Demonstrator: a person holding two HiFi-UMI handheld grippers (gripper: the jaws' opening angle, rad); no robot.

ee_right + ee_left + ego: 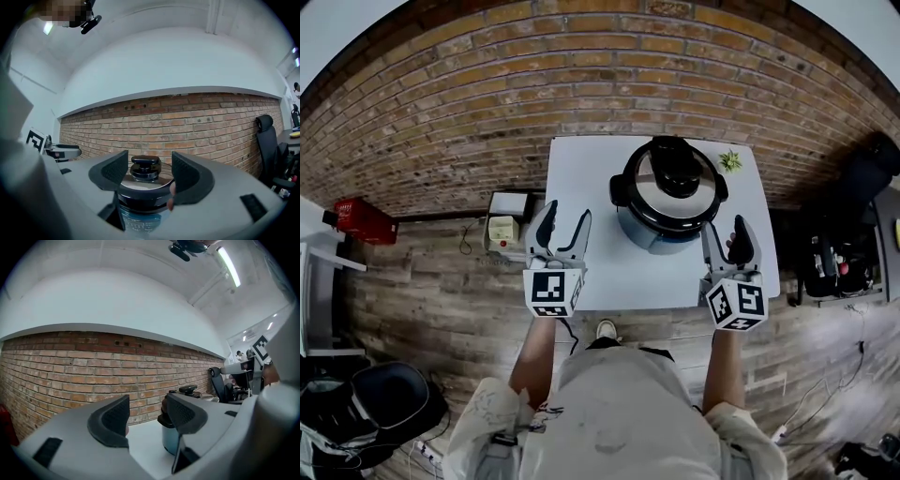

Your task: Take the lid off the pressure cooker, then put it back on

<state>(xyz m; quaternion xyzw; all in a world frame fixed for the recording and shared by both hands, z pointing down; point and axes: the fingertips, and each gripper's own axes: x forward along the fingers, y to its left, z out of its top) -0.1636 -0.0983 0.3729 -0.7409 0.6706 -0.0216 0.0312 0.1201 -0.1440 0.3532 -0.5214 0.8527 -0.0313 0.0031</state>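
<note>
The pressure cooker (661, 223) stands at the back of the white table (591, 178), blue-grey in body, with its steel lid (652, 184) on and a black knob (675, 173) on top. My left gripper (565, 217) hovers open over the table's left part, well left of the cooker, with nothing between its fingers. My right gripper (725, 230) is open just right of the cooker, level with it. In the right gripper view the knob (145, 166) and lid (123, 186) show beyond the open jaws. In the left gripper view the cooker (169, 441) sits partly behind the right finger (185, 413).
A small green plant (730, 160) stands at the table's back right corner. A brick wall (487, 94) runs behind. On the floor are a beige box (502, 230) left of the table, a red object (364, 220), a black chair (380, 403) and dark equipment (853, 216) at the right.
</note>
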